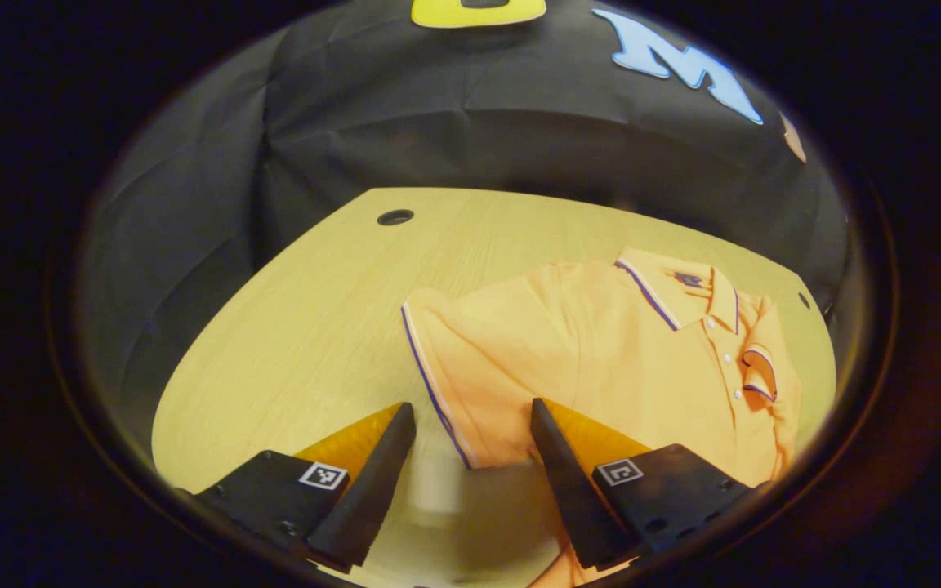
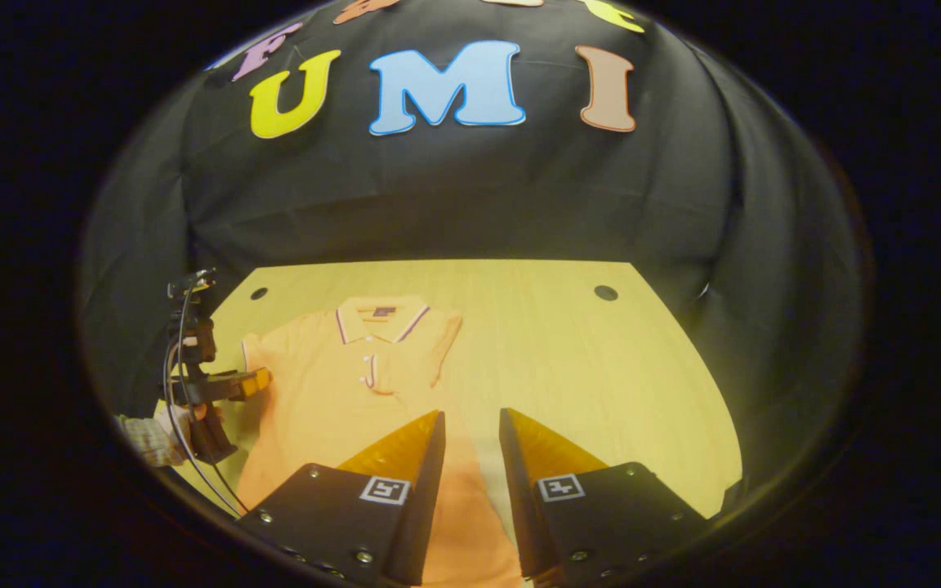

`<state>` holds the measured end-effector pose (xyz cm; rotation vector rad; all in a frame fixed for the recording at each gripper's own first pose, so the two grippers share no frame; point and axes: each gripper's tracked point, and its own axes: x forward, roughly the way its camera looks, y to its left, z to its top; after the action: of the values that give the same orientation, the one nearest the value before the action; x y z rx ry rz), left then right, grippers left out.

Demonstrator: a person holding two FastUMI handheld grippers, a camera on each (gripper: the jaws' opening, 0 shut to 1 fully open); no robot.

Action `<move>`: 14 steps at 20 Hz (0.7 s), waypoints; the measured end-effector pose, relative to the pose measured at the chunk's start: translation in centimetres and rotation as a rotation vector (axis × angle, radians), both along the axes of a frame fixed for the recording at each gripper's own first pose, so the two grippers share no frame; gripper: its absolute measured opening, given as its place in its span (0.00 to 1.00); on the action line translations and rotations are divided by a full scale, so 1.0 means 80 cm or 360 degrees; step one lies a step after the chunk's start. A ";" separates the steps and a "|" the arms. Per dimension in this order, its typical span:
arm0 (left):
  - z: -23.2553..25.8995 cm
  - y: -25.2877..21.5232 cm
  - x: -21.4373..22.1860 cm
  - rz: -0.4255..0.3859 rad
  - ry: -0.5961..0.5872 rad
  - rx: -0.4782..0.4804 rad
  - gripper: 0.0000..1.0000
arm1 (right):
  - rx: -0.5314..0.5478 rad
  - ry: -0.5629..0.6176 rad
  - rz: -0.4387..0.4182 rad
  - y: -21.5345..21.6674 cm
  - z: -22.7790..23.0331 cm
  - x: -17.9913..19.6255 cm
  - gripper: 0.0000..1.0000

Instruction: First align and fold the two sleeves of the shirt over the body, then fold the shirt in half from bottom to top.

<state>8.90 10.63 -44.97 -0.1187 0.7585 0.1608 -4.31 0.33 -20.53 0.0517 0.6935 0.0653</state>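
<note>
Left gripper view: the left gripper [image 1: 470, 416] hangs over the wooden table [image 1: 307, 327] with its fingers spread wide — the trimmed hem of the orange shirt [image 1: 601, 351] sleeve [image 1: 446, 367] lies in the gap, unpinched, the body spreading to the right up to the collar [image 1: 683, 290]. Right gripper view: at far left a hand [image 2: 172, 425] holds the other gripper beside the shirt; the right gripper [image 2: 470, 425] is parted narrowly above the shirt's right edge, gripping nothing.
</note>
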 end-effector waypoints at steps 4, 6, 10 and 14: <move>-0.001 -0.002 0.004 0.0015 -0.0029 0.0015 0.94 | 0.0001 0.0023 0.0000 -0.004 -0.005 -0.002 0.41; 0.000 -0.007 0.008 -0.0005 -0.0046 -0.0001 0.67 | 0.0003 0.0027 0.0001 -0.006 -0.007 -0.004 0.42; 0.000 -0.005 0.010 -0.0008 -0.0055 0.0019 0.19 | 0.0000 0.0031 0.0002 -0.010 -0.010 -0.009 0.42; 0.005 -0.010 0.012 -0.0048 -0.0016 0.0121 0.08 | 0.0004 0.0030 -0.0023 -0.022 -0.011 -0.016 0.42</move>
<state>9.89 9.87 -44.60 -0.0358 0.7425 0.1602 -5.58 -1.42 -21.43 0.0597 0.7115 0.0515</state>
